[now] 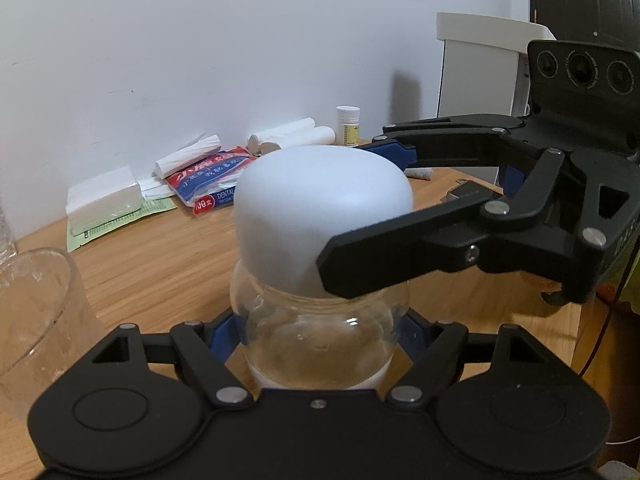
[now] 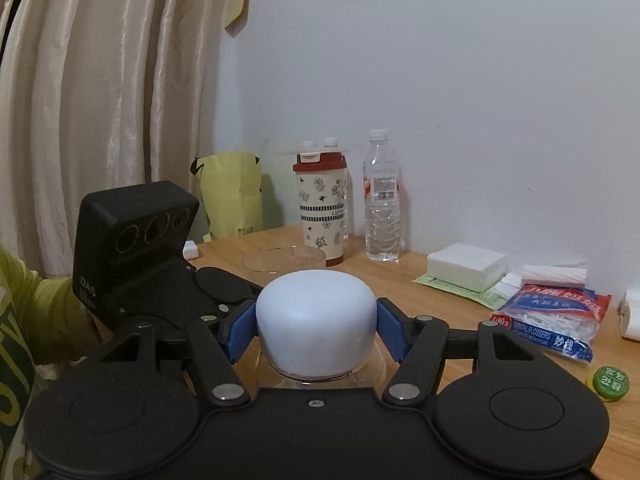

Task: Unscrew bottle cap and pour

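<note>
Left gripper (image 1: 320, 332) tilted downward, clamped on the clear bottle (image 1: 320, 344); right gripper (image 2: 316, 330) near level, clasping its white cap (image 2: 316, 316).

Home room: curtain (image 2: 80, 100), cluttered wooden table (image 1: 160, 260)

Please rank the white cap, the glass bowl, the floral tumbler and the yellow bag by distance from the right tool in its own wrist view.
1. White cap, clamped in the right tool.
2. Glass bowl, just behind the cap.
3. Floral tumbler, behind the bowl.
4. Yellow bag, far left, against the curtain.
</note>
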`<state>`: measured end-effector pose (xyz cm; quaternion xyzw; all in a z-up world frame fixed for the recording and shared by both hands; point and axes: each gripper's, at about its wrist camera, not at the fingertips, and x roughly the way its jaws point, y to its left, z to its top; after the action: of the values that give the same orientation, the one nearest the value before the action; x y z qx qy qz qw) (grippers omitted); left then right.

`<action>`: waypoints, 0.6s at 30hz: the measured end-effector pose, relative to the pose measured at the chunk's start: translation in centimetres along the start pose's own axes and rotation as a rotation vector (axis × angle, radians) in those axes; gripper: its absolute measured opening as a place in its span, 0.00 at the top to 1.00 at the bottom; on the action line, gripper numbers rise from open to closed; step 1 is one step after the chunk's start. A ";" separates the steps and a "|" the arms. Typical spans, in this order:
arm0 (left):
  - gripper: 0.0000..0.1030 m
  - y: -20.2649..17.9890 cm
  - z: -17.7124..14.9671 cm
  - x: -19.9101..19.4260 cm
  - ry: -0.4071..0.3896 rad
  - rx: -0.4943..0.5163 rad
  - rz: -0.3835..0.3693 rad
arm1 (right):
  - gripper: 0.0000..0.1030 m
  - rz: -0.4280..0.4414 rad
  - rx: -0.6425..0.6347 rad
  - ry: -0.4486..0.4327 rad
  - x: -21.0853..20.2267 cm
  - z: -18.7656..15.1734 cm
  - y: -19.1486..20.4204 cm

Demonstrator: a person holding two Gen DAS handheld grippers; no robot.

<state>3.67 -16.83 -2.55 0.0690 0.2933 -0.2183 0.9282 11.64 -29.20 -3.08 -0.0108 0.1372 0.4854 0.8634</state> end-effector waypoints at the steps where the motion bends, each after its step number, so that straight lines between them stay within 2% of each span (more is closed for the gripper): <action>1: 0.23 0.0 0.0 0.0 0.000 -0.001 0.001 | 0.33 -0.001 0.004 -0.003 0.0 0.0 0.0; 14: 0.23 0.1 0.2 0.2 0.007 -0.013 0.019 | 0.33 -0.042 0.026 -0.078 -0.7 0.6 -0.2; 16: 0.23 0.0 0.3 0.3 0.011 -0.015 0.024 | 0.33 -0.057 0.038 -0.097 -1.1 0.8 -0.3; 18: 0.23 0.0 0.4 0.3 0.013 -0.016 0.027 | 0.33 -0.119 0.050 -0.102 -1.4 0.6 -0.3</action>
<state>4.10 -17.03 -2.45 0.0671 0.2999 -0.2027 0.9298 11.33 -30.37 -2.18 0.0273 0.1040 0.4296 0.8966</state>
